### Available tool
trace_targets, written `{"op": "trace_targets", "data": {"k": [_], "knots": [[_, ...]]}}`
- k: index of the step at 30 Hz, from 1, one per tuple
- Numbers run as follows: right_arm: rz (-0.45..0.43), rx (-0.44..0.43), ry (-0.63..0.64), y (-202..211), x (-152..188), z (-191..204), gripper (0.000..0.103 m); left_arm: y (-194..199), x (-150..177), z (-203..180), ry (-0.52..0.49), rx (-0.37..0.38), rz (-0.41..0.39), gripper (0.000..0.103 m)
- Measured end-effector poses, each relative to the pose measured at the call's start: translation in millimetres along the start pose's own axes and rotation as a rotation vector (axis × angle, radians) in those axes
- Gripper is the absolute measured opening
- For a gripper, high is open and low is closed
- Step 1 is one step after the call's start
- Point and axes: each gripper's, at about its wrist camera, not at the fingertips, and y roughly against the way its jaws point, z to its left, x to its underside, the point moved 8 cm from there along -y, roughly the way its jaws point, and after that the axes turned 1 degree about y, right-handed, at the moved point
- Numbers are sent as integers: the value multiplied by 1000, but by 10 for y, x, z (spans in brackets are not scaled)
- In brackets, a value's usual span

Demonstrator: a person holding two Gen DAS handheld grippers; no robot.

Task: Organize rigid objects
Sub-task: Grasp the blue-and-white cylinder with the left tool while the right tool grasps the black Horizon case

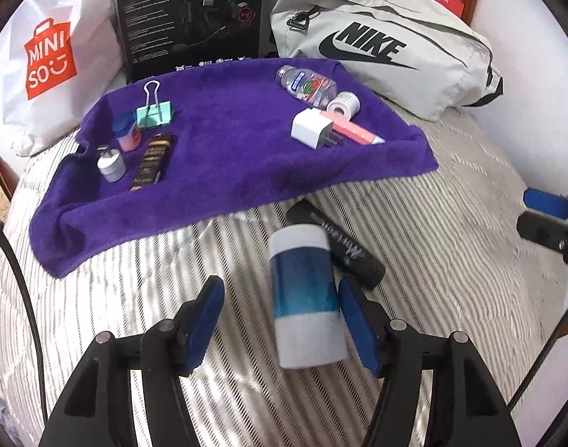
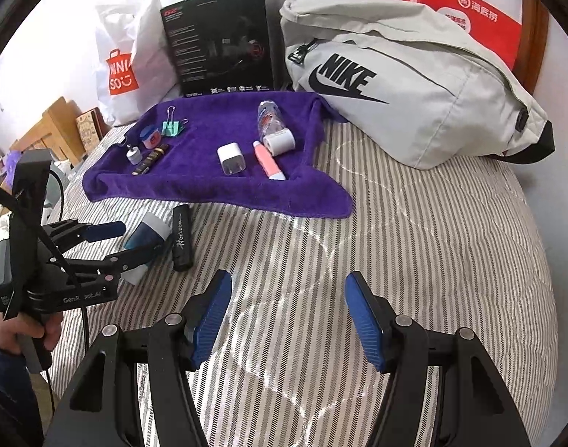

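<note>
Now blue-white canister [image 1: 304,298] between spread left gripper [image 1: 280,320] jaws

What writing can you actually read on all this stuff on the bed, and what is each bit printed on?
"NIKE": grey bag.
"MINI SO": white shopping bag.
"HECATE": black box.
"Horizon": black tube on the striped cover.
"GenR" then partly hidden letters: left gripper.
Chinese characters: red bag.
Fine print on the box, the clear bottle and the dark stick: too small to read.

Both wrist views look down-forward across the striped bed [image 2: 414,242] — left closer, right seemingly further right — sharing the purple towel [image 1: 228,141]
</note>
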Motion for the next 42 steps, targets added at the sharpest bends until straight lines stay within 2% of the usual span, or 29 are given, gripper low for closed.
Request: {"op": "trace_targets", "data": {"k": [3, 7, 14, 15, 16, 17, 18, 24, 29, 35, 42], "knots": [[3, -1, 9, -12, 15, 31, 63, 32, 70, 64, 2, -18, -6, 64], [17, -10, 10, -67, 25, 75, 63, 5, 74, 86, 14, 3, -23, 64], [40, -6, 18, -129, 76, 96, 63, -88, 99, -51, -86, 0, -34, 61], [43, -5, 16, -140, 79, 96, 63, -95, 102, -70, -87, 6, -36, 58], [46, -5, 15, -147, 87, 98, 63, -100, 107, -91, -89, 15, -39, 51], [51, -3, 15, -161, 94, 102, 63, -89, 98, -102, -91, 10, -56, 36], [55, -1, 18, -174, 101, 106, 63, -84, 90, -114, -88, 16, -66, 35], [73, -6, 29, -248, 123, 145, 63, -89, 81, -99, -85, 35, -74, 35], [90, -21, 40, -332, 145, 225, 63, -125, 42, -127, -113, 5, -70, 36], [105, -30, 57, -401, 147, 314, 63, -158, -33, -117, -89, 29, -76, 35], [104, -45, 68, -437, 110, 418, 63, -94, 13, -7, -69, 20, -83, 34]]}}
